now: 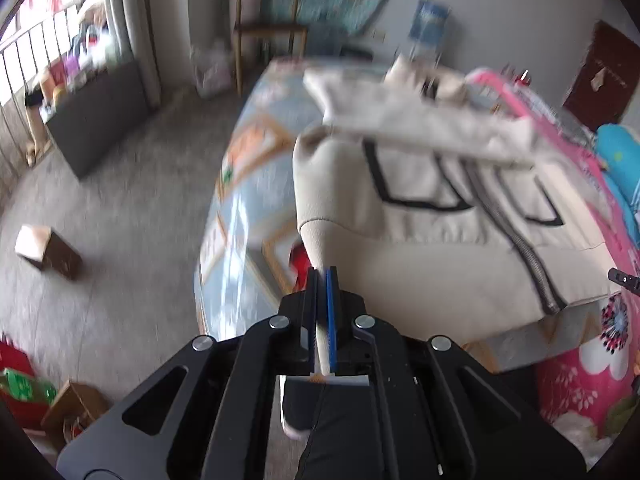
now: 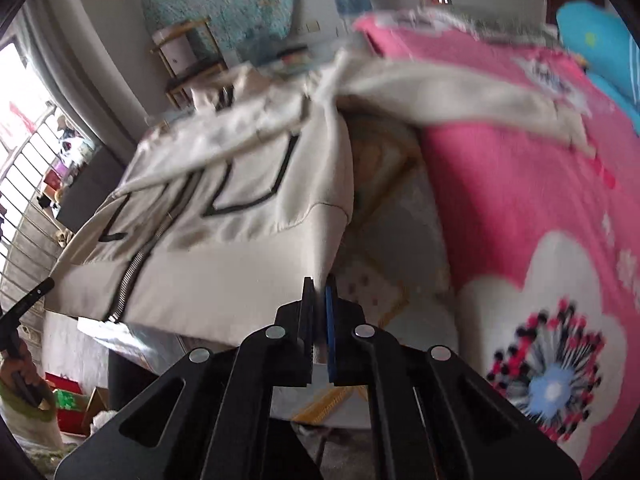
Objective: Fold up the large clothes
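Left gripper [image 1: 323, 280]: clamped on the jacket's [image 1: 440, 248] left hem corner.
Right gripper [image 2: 319, 286]: clamped on the right hem corner.
Jacket: zipper-up at the bed's [image 2: 520, 208] near edge, stretching straight away from both grippers, equally near.

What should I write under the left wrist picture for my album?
Left gripper pinches the bottom corner of a cream zip-up jacket above the bed.
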Tool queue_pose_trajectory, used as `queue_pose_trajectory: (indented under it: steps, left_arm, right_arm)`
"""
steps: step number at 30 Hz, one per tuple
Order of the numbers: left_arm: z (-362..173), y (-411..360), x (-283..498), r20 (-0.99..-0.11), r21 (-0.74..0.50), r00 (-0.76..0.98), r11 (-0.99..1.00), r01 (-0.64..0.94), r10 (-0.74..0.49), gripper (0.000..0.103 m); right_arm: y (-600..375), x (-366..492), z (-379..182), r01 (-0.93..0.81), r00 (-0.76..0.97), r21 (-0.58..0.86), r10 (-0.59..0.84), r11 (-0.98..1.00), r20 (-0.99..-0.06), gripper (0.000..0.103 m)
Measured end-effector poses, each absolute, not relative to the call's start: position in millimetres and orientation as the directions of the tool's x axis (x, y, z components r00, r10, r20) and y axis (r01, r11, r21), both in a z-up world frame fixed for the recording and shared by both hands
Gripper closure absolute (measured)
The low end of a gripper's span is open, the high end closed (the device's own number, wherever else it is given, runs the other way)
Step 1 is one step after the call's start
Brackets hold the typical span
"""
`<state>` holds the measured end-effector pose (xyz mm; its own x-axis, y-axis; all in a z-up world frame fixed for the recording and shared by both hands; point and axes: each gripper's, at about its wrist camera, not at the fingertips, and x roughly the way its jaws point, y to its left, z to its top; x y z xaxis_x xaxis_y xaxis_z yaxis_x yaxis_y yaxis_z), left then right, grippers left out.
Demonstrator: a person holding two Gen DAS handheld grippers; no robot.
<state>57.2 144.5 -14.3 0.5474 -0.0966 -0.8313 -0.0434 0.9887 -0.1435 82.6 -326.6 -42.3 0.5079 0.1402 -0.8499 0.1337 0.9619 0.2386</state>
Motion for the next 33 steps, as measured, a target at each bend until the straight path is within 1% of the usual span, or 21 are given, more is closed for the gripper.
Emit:
queue_pose_trajectory:
  steps: [2,3,4,5,6,7,8,9,10,11,13,15,16,17,19,21,23,25,28,33]
  left_arm:
    - [-46.8,147.7,60.0,-0.873,-0.135,0.479,0.989,-0.059,-0.091,0.099]
    - [-54.3,147.3,59.9,-0.883,-0.119,0.463,0.991,-0.063,-0.077,0.098]
    - [-55.3,146.5,58.4,-0.884,-0.113,0.461,0.992,-0.062,-0.072,0.098]
    - [-50.5,145.7,56.6,-0.880,-0.114,0.469,0.992,-0.050,-0.077,0.095]
    - [-44.6,145.5,54.9,-0.876,-0.113,0.476,0.993,-0.037,-0.082,0.095]
    - [-38.2,146.0,53.3,-0.873,-0.108,0.481,0.994,-0.025,-0.082,0.092]
    - [-32.9,146.9,52.9,-0.871,-0.097,0.486,0.995,-0.026,-0.072,0.085]
    - [-28.7,148.6,52.5,-0.868,-0.093,0.491,0.995,-0.032,-0.066,0.065]
    - [-22.4,151.5,53.5,-0.863,-0.093,0.502,0.995,-0.040,-0.060,0.049]
    - [-13.9,151.0,54.8,-0.853,-0.085,0.520,0.995,-0.049,-0.048,0.044]
    - [-0.6,148.2,61.5,-0.838,-0.066,0.545,0.996,-0.054,-0.026,0.031]
    - [11.8,141.1,78.9,-0.823,-0.053,0.568,0.998,-0.044,-0.019,0.023]
    - [16.7,137.4,89.9,-0.817,-0.050,0.576,0.998,-0.038,-0.019,0.021]
    - [21.0,131.4,104.4,-0.815,-0.040,0.580,0.999,-0.033,-0.013,0.020]
    - [26.9,120.4,130.2,-0.811,-0.028,0.585,0.999,-0.016,-0.013,0.019]
    - [28.5,108.8,162.9,-0.809,-0.022,0.587,1.000,-0.007,-0.013,0.016]
    - [25.8,97.8,196.0,-0.815,-0.020,0.579,1.000,-0.014,-0.008,0.016]
    - [19.8,86.2,224.1,-0.819,-0.013,0.574,1.000,-0.013,-0.003,0.016]
    - [2.9,65.1,259.1,-0.831,0.037,0.555,0.999,-0.002,0.032,0.016]
    - [-26.1,42.8,294.0,-0.845,0.051,0.533,0.999,0.010,0.038,0.016]
  right_arm:
    - [-327.2,84.3,-72.8,0.162,0.449,0.204,0.112,0.966,-0.886,0.098]
    - [-327.1,84.2,-77.4,0.171,0.444,0.187,0.094,0.967,-0.891,0.098]
    - [-326.7,83.2,-76.8,0.174,0.448,0.190,0.094,0.966,-0.889,0.098]
    - [-326.2,82.9,-70.3,0.165,0.452,0.187,0.094,0.968,-0.887,0.098]
    - [-324.7,83.3,-62.7,0.154,0.464,0.179,0.089,0.972,-0.881,0.094]
    - [-323.9,82.1,-53.9,0.142,0.479,0.172,0.085,0.975,-0.874,0.091]
    - [-323.8,82.7,-44.0,0.131,0.489,0.154,0.071,0.979,-0.869,0.081]
    - [-322.0,84.2,-36.8,0.131,0.497,0.146,0.063,0.981,-0.865,0.062]
    - [-324.2,82.6,-31.0,0.133,0.513,0.148,0.060,0.980,-0.857,0.051]
    - [-328.8,83.0,-23.5,0.135,0.536,0.167,0.070,0.977,-0.842,0.039]
    - [-339.1,86.2,-16.6,0.141,0.560,0.214,0.101,0.967,-0.822,0.039]
    - [-356.1,97.5,-12.2,0.159,0.587,0.278,0.136,0.947,-0.798,0.038]
    - [-365.5,102.5,-11.2,0.179,0.595,0.295,0.136,0.939,-0.792,0.037]
    - [-379.5,103.4,-10.0,0.214,0.604,0.313,0.127,0.925,-0.787,0.034]
    - [-411.8,117.3,-11.8,0.286,0.626,0.365,0.116,0.886,-0.771,0.033]
    - [-446.0,125.5,-13.7,0.345,0.648,0.434,0.123,0.832,-0.752,0.033]
    - [-489.9,134.2,-16.4,0.412,0.678,0.506,0.115,0.758,-0.726,0.033]
    - [-527.7,140.3,-21.8,0.465,0.698,0.556,0.101,0.689,-0.709,0.033]
    - [-581.9,151.1,-34.8,0.531,0.718,0.623,0.085,0.575,-0.691,0.033]
    - [-647.8,163.6,-57.4,0.614,0.726,0.663,0.024,0.429,-0.687,0.033]
